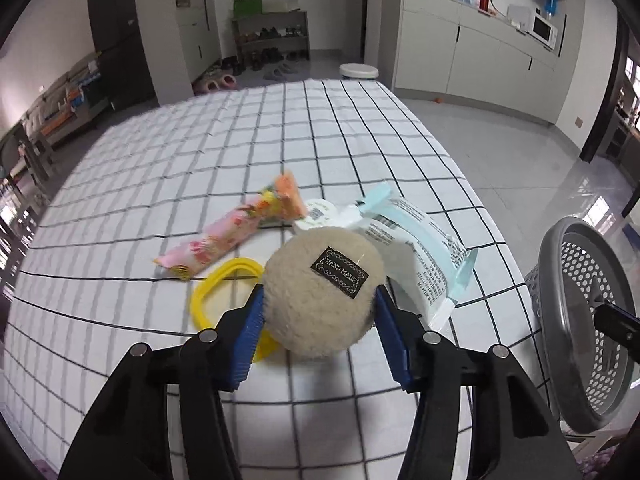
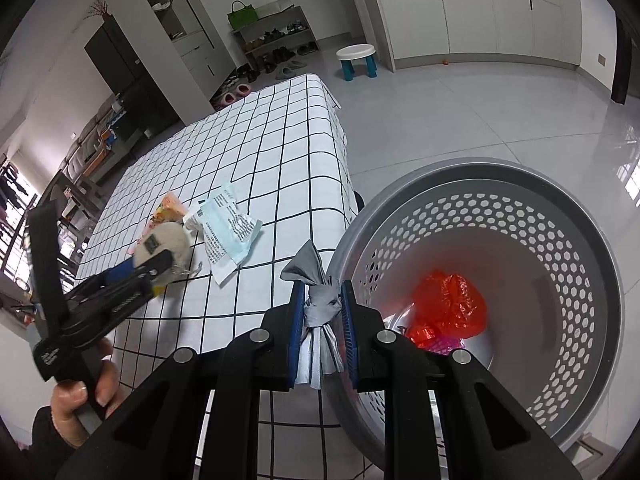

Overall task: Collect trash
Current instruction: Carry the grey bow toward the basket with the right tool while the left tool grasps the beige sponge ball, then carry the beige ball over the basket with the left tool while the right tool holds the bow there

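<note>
Both wrist views angled down, close over the checked table (image 1: 360, 140), shared.

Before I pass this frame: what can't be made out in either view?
- Left wrist view: much of the yellow ring lies hidden behind the plush ball.
- Left wrist view: the basket is cut off by the edge.
- Right wrist view: what lies under the red bag is hidden.
- Both views: wrapper print is too small to read.

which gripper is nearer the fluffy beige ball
Left. The left gripper has its blue pads on either side of the fluffy beige ball; the right gripper is over by the grey basket.
</note>
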Available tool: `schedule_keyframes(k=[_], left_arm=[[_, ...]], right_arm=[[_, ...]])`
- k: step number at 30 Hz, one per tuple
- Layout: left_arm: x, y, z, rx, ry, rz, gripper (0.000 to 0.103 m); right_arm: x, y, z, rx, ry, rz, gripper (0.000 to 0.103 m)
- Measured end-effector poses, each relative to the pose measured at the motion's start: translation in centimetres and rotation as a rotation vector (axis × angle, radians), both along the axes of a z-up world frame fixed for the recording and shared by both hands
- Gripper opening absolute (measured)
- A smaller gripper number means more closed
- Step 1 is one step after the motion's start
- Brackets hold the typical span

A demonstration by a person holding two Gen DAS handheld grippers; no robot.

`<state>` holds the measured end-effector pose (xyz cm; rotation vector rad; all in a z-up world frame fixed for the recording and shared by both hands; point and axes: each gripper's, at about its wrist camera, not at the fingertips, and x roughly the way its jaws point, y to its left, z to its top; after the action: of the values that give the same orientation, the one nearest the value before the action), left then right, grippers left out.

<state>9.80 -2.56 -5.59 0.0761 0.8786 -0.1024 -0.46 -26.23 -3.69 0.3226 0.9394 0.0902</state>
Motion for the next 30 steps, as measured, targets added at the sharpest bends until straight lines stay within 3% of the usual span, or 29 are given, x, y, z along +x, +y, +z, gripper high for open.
schedule_keyframes(k=[5, 11, 21, 30], left_arm=[[-2.0, -0.6, 2.5, 0.006, -0.046, -0.034, 0.053], [-3.8, -4.4, 4.4, -0.047, -0.059, -0.162, 0.053], [-5.5, -13.5, 3.8, -0.073, -0.016, -0.392, 0.053], [-5.9, -18.2, 2.6, -0.066, 0.016, -0.474, 0.053]], right_arm=[[-0.7, -1.1, 0.4, 0.000, -0.012, -0.031, 0.018], [-1.9, -3.2, 0.4, -0.008, -0.017, -0.088, 0.018], [-4.7, -8.7, -0.1, -0.010, -0.013, -0.242, 0.018], [-6.2, -11.7, -0.7, -0.010, 0.001, -0.324, 0.018]])
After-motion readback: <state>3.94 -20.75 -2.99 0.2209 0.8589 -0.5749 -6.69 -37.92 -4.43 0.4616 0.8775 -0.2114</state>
